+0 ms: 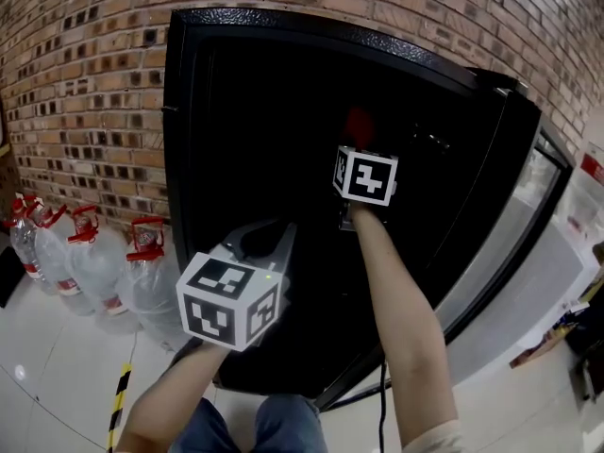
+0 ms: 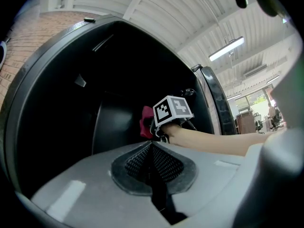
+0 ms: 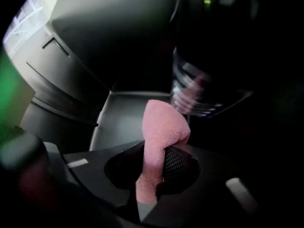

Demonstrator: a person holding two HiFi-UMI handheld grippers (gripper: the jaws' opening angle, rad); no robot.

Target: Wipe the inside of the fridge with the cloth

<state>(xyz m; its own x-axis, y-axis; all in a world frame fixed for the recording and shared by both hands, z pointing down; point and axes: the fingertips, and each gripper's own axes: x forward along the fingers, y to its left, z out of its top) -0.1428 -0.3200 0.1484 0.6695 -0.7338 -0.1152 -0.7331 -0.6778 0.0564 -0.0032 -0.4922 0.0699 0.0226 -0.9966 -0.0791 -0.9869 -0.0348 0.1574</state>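
Note:
A black fridge (image 1: 236, 83) stands open against a brick wall, its inside dark. My right gripper (image 1: 357, 154) reaches deep into it, shut on a pink cloth (image 3: 159, 141) that sticks up from between the jaws. The cloth (image 2: 146, 121) shows red behind the marker cube in the left gripper view. The cloth's tip lies near the fridge's grey inner wall (image 3: 118, 122). My left gripper (image 1: 274, 239) hangs in front of the fridge opening, shut with nothing in it.
The fridge door (image 1: 528, 243) stands open at the right. Several large water bottles (image 1: 104, 267) with red caps stand on the tiled floor at the left. A ribbed object (image 3: 194, 91) inside the fridge sits just beyond the cloth.

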